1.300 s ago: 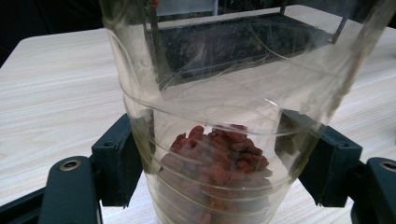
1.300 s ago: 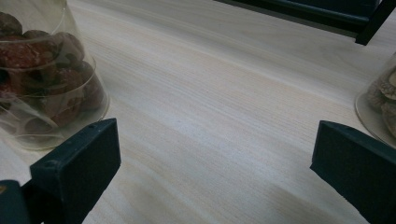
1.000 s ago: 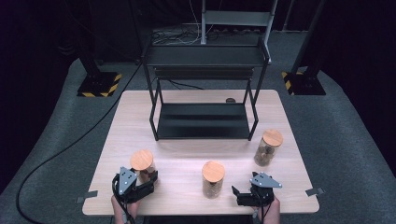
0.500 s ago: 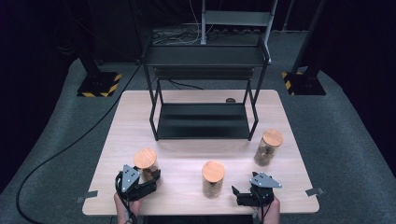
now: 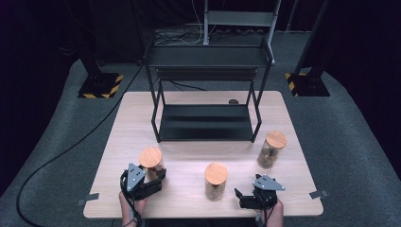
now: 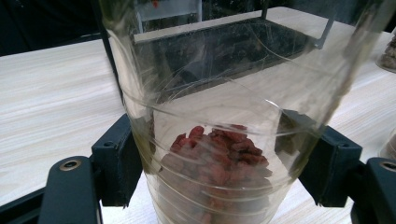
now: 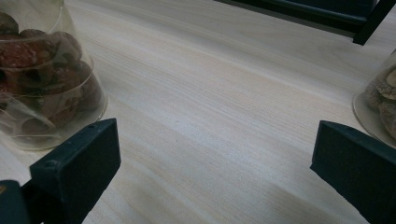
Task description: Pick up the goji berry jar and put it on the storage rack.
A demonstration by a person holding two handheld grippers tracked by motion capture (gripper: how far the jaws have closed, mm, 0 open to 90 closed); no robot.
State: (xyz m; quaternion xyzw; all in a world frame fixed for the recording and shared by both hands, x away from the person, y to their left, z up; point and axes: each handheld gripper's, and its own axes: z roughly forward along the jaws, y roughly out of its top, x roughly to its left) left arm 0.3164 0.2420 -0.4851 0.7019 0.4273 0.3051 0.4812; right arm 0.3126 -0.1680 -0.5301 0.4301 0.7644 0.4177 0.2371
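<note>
Shifted slightly nearer the table's front edge, the left gripper [image 5: 153,182] clamps the clear cork-lidded glass jar [image 5: 152,163] of red berries [image 6: 217,151]; the right gripper [image 5: 243,197] rests gaping.

Bright overhead light on the table [image 5: 189,118], dark surroundings, soft low-resolution frames, glare streaks and blur on the jar [image 6: 224,140]

The left gripper [image 6: 219,177] clamps a clear jar [image 6: 219,116] of red dried fruit [image 6: 217,149] above the wooden table [image 6: 51,93].
</note>
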